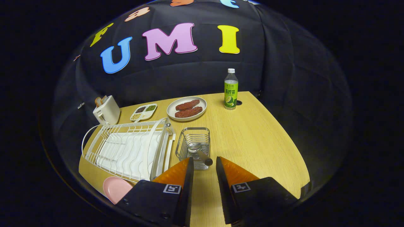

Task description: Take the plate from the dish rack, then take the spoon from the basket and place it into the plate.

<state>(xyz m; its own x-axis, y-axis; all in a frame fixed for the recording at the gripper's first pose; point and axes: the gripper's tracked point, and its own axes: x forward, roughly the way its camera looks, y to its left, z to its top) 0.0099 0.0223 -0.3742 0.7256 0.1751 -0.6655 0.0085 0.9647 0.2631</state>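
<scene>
Already the pink plate (116,188) lies flat on the table (252,142) at its near edge, just beside the empty dish rack (129,148), so the first step looks done. Now the spoon (199,152) leans in the wire basket (193,145), handle end poking out just ahead of the gripper (204,164), whose fingers stand apart, gripping nothing. Lifting it and carrying it to the plate remain.

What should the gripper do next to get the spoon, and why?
Probably ease forward a little so the open gripper straddles the spoon handle, then close. The handle sticks out of the wire basket just ahead of the fingers, and the pink plate already lies on the table.
</scene>
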